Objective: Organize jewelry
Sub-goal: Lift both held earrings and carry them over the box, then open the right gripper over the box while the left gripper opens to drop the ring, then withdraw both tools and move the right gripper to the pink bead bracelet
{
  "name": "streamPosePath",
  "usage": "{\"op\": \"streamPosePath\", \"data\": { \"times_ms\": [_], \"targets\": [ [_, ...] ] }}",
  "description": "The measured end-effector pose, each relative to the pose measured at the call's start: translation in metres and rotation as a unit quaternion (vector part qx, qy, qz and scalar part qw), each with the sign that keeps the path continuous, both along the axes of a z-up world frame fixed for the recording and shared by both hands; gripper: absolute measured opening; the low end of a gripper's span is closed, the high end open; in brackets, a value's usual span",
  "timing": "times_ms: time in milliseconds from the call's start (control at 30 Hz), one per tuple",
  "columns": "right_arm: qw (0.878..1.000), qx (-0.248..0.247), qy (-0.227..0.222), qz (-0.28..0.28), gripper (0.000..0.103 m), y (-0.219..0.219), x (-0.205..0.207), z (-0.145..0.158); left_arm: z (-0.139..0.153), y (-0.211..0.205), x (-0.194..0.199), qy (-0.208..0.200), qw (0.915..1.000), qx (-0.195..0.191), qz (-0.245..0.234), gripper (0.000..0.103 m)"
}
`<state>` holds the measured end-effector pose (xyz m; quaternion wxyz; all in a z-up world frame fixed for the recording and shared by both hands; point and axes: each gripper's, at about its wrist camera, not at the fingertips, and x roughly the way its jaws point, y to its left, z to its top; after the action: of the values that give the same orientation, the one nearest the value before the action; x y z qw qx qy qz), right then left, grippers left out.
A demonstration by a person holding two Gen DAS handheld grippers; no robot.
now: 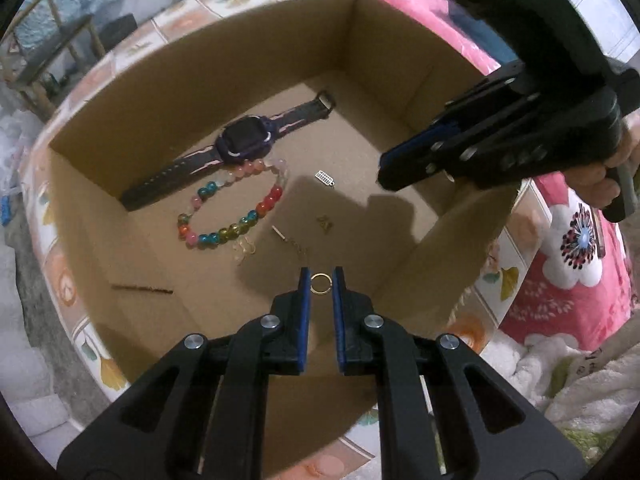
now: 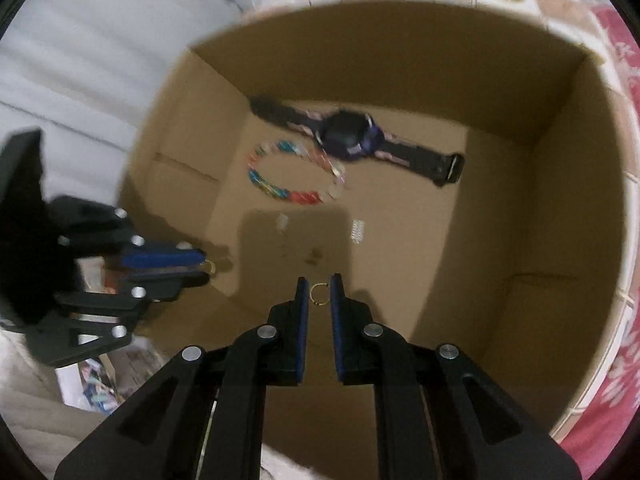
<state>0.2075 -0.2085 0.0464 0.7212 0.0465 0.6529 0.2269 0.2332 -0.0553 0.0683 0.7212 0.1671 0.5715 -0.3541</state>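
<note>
The cardboard box [image 1: 400,60] has tall walls all around and an open top. The watch [image 1: 240,140] and bead bracelet [image 1: 236,231] lie in the left half of its floor, and the right half is bare. The left gripper [image 1: 321,276] is open just a little and pinches a gold ring [image 1: 320,282] at the lower middle of the frame. The right gripper [image 2: 319,284] is also narrow and pinches a small ring [image 2: 319,293] above the box floor.
</note>
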Motion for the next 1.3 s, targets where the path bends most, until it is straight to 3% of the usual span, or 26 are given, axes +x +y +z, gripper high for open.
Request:
{"op": "streamPosePath", "data": {
  "times_ms": [300, 400, 467, 767, 933, 1000, 1167, 1300],
  "targets": [
    [1.0, -0.024, 0.007, 0.001, 0.012, 0.003, 0.012, -0.013, -0.014, -0.002, 0.012, 0.015, 0.9989, 0.044, 0.003, 0.012],
    [1.0, -0.029, -0.01, -0.002, 0.024, 0.0, 0.015, -0.01, -0.011, 0.002, 0.015, 0.019, 0.9991, 0.036, 0.016, 0.032],
    [0.999, -0.033, -0.027, -0.003, 0.033, -0.001, 0.013, -0.006, -0.007, 0.005, 0.016, 0.011, 0.9993, 0.031, 0.018, 0.033],
    [0.996, -0.022, -0.089, -0.014, 0.035, -0.015, -0.002, 0.029, 0.019, 0.014, 0.016, -0.036, 0.9986, 0.01, 0.037, 0.034],
    [0.988, 0.012, -0.151, -0.041, 0.041, -0.032, -0.02, 0.069, 0.049, 0.025, -0.004, -0.082, 0.9948, -0.028, 0.053, 0.035],
    [0.979, 0.02, -0.197, -0.049, 0.043, -0.043, -0.045, 0.087, 0.062, 0.032, -0.02, -0.098, 0.9918, -0.055, 0.061, 0.041],
    [0.956, 0.017, -0.282, -0.075, 0.05, -0.065, -0.115, 0.113, 0.084, 0.055, -0.075, -0.168, 0.9762, -0.114, 0.076, 0.058],
    [0.947, 0.022, -0.302, -0.102, 0.051, -0.08, -0.166, 0.109, 0.075, 0.072, -0.117, -0.192, 0.962, -0.161, 0.109, 0.065]
  ]
}}
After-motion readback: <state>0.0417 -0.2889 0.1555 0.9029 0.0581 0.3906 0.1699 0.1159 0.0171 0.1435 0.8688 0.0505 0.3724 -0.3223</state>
